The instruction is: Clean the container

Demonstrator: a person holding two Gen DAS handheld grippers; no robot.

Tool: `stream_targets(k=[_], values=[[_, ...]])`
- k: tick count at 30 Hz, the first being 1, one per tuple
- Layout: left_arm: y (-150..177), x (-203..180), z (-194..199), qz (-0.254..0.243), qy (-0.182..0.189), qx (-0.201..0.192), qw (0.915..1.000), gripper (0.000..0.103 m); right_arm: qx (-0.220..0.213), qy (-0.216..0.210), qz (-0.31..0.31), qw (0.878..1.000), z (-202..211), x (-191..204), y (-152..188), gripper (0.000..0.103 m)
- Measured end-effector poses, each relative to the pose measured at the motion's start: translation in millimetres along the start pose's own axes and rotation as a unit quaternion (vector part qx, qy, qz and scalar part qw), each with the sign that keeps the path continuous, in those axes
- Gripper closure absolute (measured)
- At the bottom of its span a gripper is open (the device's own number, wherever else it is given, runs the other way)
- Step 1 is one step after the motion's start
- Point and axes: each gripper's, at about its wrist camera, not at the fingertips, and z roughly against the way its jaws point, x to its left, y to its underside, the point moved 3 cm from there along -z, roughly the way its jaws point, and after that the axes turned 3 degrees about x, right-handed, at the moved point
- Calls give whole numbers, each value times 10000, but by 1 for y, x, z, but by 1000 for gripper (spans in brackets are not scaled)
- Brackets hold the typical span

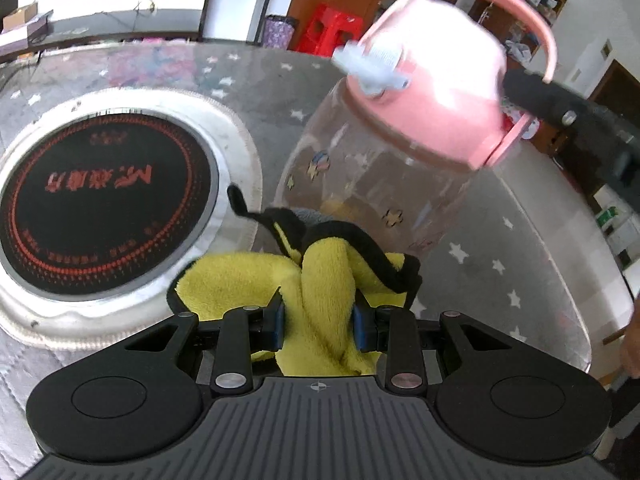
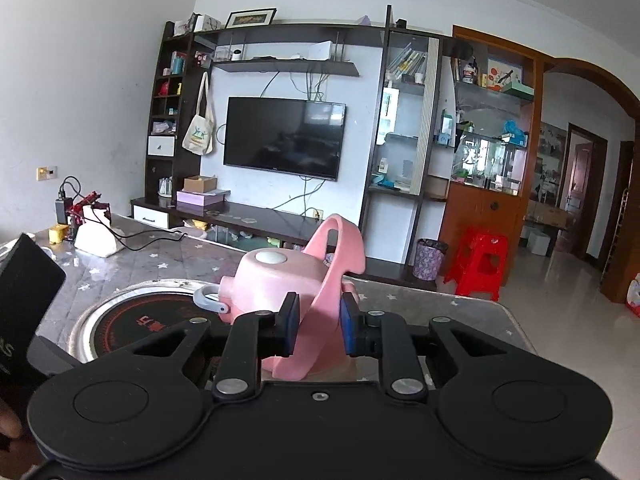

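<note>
A star-patterned table (image 1: 500,240) carries a round induction cooktop (image 1: 100,208), and just beside it stands the clear container (image 1: 360,184), tilted, with its pink lid (image 1: 436,92) on. The right gripper (image 2: 319,322) is clamped on the lid's pink carry handle (image 2: 340,248). The left gripper (image 1: 319,322) grips a bunched yellow cloth (image 1: 320,272) with black trim, pressed against the container's lower side.

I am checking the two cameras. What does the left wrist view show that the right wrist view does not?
Only the left wrist view shows the yellow cloth clamped in the left gripper, and the bottle's clear body. Only the right wrist view shows the television and the right gripper shut on the pink handle. Both show the pink lid and the round cooktop.
</note>
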Motion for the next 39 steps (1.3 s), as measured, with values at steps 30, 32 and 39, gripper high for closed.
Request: stream_targets(k=[30, 32, 39], values=[[-26, -8, 11, -264, 122, -337, 9990, 71, -111, 291, 251, 9992, -7, -4, 1, 83], [-23, -12, 5, -304, 167, -280, 9990, 71, -104, 310, 232, 9992, -8, -7, 0, 84], [-10, -9, -20, -175, 278, 37, 9995, 71, -95, 359, 195, 9991, -10, -13, 0, 84]])
